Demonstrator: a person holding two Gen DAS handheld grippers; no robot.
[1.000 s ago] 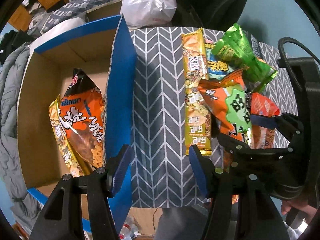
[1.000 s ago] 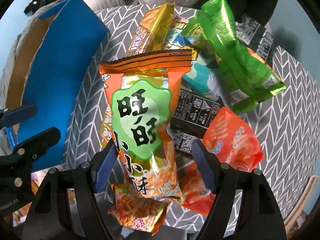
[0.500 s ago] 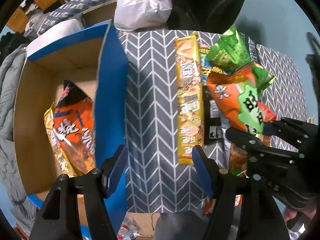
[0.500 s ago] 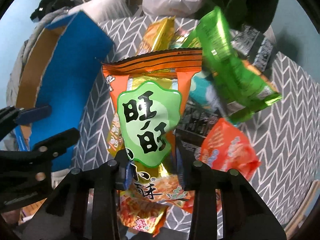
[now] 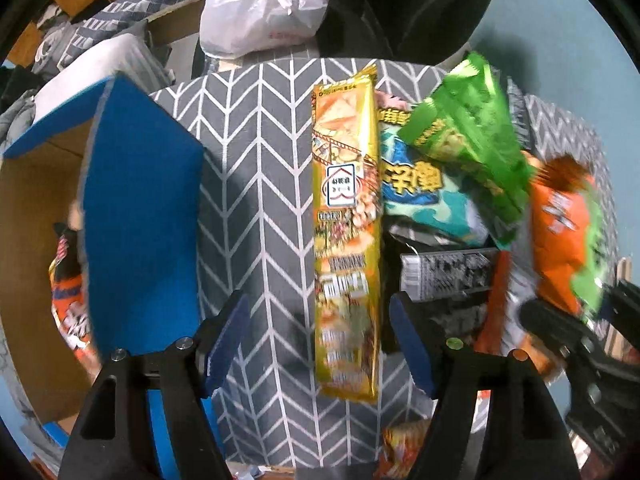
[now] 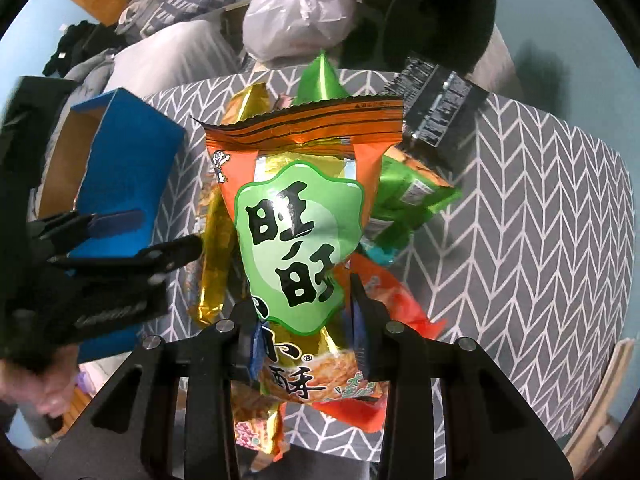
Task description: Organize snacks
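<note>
Right claw (image 6: 306, 342) clamped on the lower part of an orange snack bag (image 6: 304, 208), blue pads pinching the foil from both sides. Bag held up off the heap, top edge away from the camera. Crimped orange seal with dark stripes across the top, gold foil band beneath, big green cloud-shaped patch in the middle with bold black characters, printed picture of crispy snacks at the bottom, below the pads. Small cartoon figure near the upper left corner. Wrinkled where squeezed.

Just behind and below: a red-orange packet (image 6: 394, 304), a green bag (image 6: 404, 196), a long gold packet (image 6: 218, 256), a black packet (image 6: 434, 100) with white print, all heaped on a grey cloth (image 6: 540, 216) with white chevron lines.

Left claw (image 5: 320, 344) with jaws apart and opening, nothing pressed between the pads, hanging over the long gold packet (image 5: 346, 240), which lies lengthwise in the gap on the cloth (image 5: 260, 168). To its right a teal bag (image 5: 420, 196), the green bag (image 5: 468, 136), and the lifted orange bag (image 5: 560, 232), blurred. To its left a blue box (image 5: 140, 216) with brown cardboard inside, an orange-and-black snack bag (image 5: 70, 300) lying in it.

Farther back, beyond the cloth, a white plastic bag (image 5: 264, 8).
</note>
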